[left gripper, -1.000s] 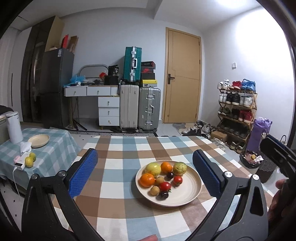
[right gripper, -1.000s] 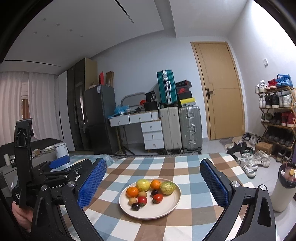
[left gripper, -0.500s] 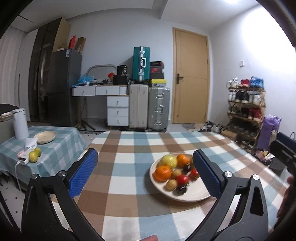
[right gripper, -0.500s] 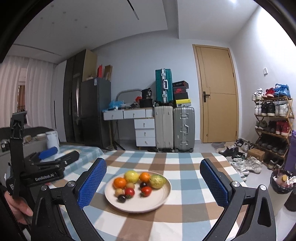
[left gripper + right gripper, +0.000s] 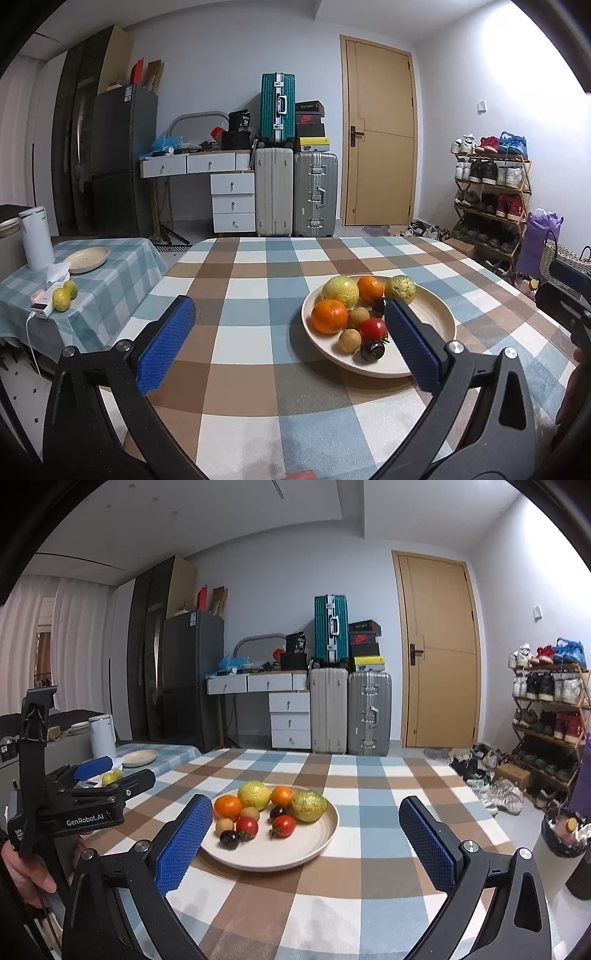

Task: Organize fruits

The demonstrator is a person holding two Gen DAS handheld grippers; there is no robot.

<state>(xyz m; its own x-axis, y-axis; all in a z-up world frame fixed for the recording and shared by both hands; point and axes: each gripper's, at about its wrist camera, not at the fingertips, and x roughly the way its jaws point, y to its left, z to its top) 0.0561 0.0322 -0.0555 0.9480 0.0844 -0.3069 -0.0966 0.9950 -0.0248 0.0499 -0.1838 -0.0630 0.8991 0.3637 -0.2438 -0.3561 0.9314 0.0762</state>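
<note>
A cream plate (image 5: 436, 314) on the checked table holds several fruits: an orange (image 5: 328, 316), a yellow citrus (image 5: 340, 291), a bumpy green fruit (image 5: 399, 288), red tomatoes (image 5: 373, 328) and dark plums. It also shows in the right wrist view (image 5: 295, 849). My left gripper (image 5: 291, 347) is open and empty above the table, left of the plate; its right pad overlaps the plate's middle. My right gripper (image 5: 306, 840) is open and empty, low in front of the plate. The left gripper's body (image 5: 88, 805) shows at the left of the right wrist view.
A side table (image 5: 110, 280) at the left carries an empty cream plate (image 5: 86, 259), a white kettle (image 5: 36, 238), two yellow-green fruits (image 5: 64, 295) and a power bank. Suitcases, a desk and a fridge stand behind; a shoe rack (image 5: 491, 199) stands at the right.
The left wrist view has swung left and down, so the plate sits further right, partly behind the right pad. The right gripper has dropped closer to the table. Both stayed open.
</note>
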